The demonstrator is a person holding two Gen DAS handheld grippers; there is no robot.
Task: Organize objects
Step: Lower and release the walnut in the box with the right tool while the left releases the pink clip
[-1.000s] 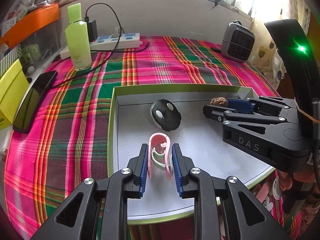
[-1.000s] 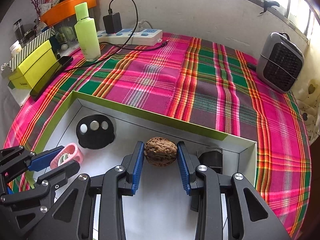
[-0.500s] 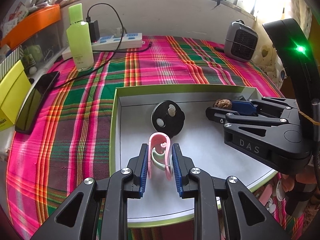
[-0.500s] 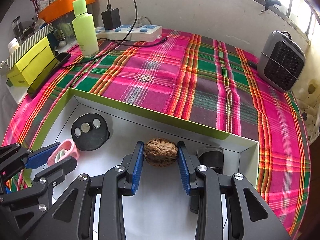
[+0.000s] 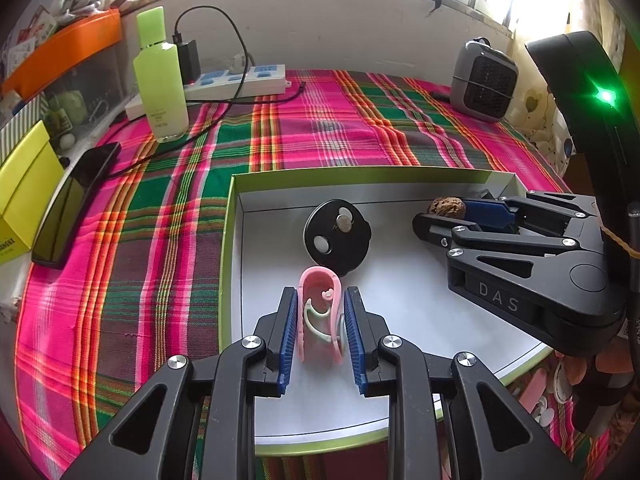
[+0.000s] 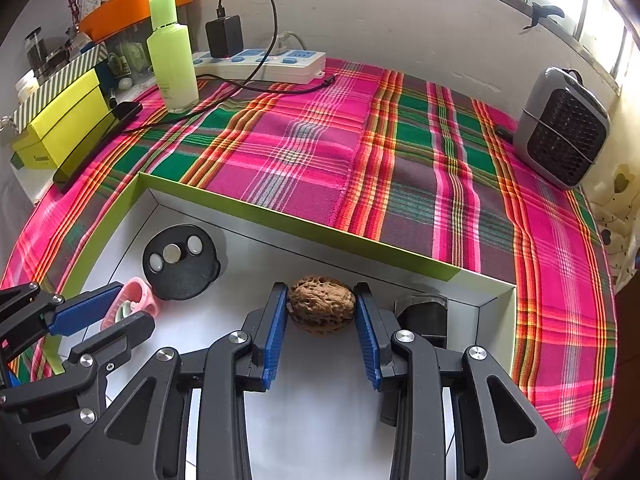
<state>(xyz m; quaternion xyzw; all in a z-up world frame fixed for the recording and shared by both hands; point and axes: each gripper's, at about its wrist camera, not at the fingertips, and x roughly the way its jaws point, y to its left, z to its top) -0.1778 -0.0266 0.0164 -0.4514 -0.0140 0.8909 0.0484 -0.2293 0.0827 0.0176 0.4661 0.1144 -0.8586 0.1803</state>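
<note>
Left tongs [image 5: 320, 320] are clenched on a pink clip [image 5: 319, 300], blue pads pressed to both of its sides, held upright over the white floor of the shallow green-rimmed tray [image 5: 229, 240], near the tray's front left. Right tongs [image 6: 321, 316] are clenched on a walnut [image 6: 321, 309], pads touching both ends, low over the tray floor near its far right corner. A black disc [image 5: 337, 242] lies flat in the tray just beyond the pink clip, with a coin-like metal piece and white round spots on top. A small black container [image 6: 424, 314] sits in the far right tray corner, just right of the walnut, partly hidden by the right tongs' finger. The tray rests on a tabletop covered by a pink/green plaid cloth [image 6: 320, 140]. Outside the tray: green bottle [image 6: 172, 56] upright at far left, white power strip [image 6: 260, 62] with a black charger plugged in behind it, dark phone [image 5: 74, 204] flat at the left edge, yellow box [image 6: 60, 128] beside it, small grey heater [image 6: 564, 132] at far right.
</note>
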